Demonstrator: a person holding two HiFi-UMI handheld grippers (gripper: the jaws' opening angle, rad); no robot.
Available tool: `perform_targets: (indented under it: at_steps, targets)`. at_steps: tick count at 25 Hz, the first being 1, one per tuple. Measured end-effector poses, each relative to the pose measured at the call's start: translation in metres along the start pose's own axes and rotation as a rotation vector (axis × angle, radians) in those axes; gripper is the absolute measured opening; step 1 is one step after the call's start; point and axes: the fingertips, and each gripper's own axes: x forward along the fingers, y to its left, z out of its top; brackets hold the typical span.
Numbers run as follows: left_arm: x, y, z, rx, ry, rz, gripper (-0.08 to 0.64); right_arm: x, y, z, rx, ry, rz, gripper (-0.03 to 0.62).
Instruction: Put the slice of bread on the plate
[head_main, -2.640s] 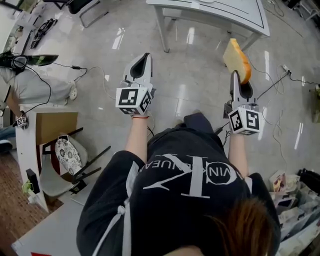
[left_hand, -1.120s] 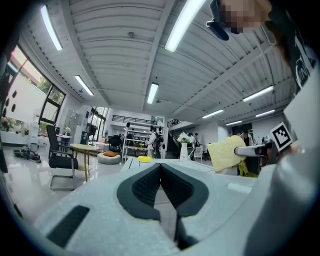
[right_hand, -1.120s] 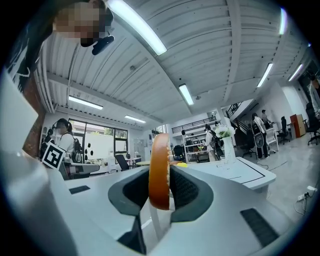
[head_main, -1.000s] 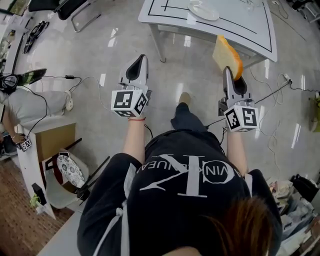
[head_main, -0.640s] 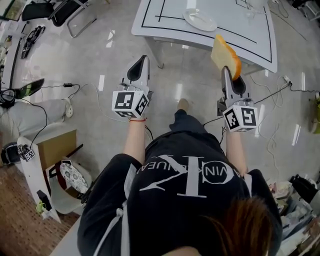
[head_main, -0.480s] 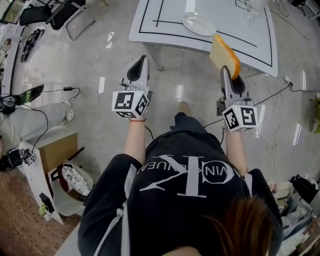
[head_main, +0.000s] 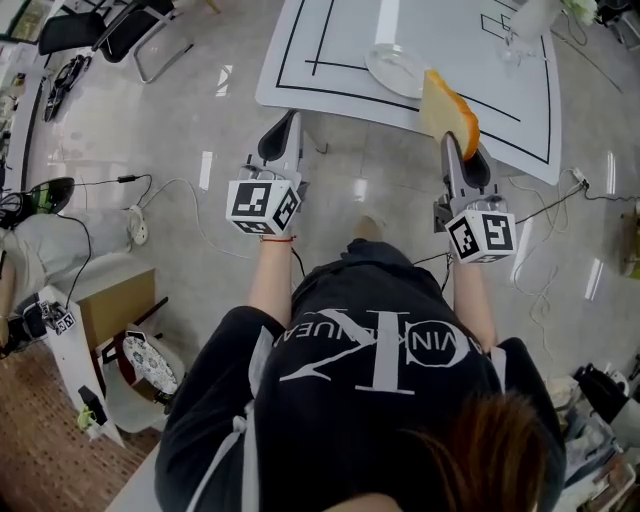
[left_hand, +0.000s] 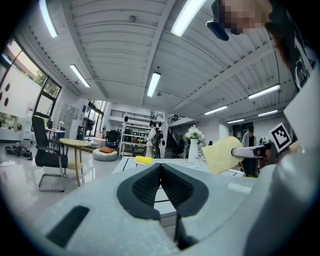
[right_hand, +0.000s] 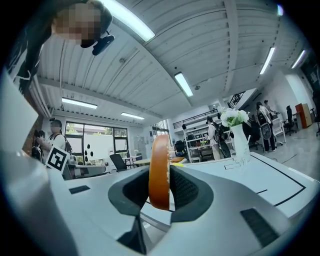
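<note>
**Q:** What's being held by the fingers here, going view by view?

**A:** Head view first. The slice of bread (head_main: 447, 108) is pinched on edge by the right gripper (head_main: 452, 148), with its lower crust caught and the rest sticking up past the jaws. It's held in the air over the near edge of the white table (head_main: 330, 55). Its top is seen against the right rim of the plate (head_main: 385, 62), which sits near that edge. Whether it's truly above the plate can't be told from up there. The left gripper (head_main: 288, 122) is carried at the table's near-left corner.

**Q:** And the left gripper view?

**A:** The pads are seen pressed together with nothing caught between them. The bread shows off to the right, gripped by the other gripper. A vase of flowers (left_hand: 193, 146) can be made out further back on the table. A small yellow thing (left_hand: 143, 160) is there too, too tiny to be identified.

**Q:** Right gripper view?

**A:** The jaws are held partly apart, closed onto the bread, which is seen edge-on as an upright orange crust. The plate can't be picked out here, and the tabletop straight ahead is blocked by the crust and pads.
</note>
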Motion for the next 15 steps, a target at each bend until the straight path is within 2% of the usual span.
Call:
perform_targets:
  at_steps: [9,15]
  targets:
    - [0.024,-0.002,-0.005,-0.012,0.018,-0.006,0.009,0.017,-0.017,0.001,0.015,0.008,0.009,0.094]
    - [0.038,-0.012,-0.001,-0.002,0.024,-0.037,0.009,0.018,-0.026,0.001,0.044,0.001,0.006,0.092]
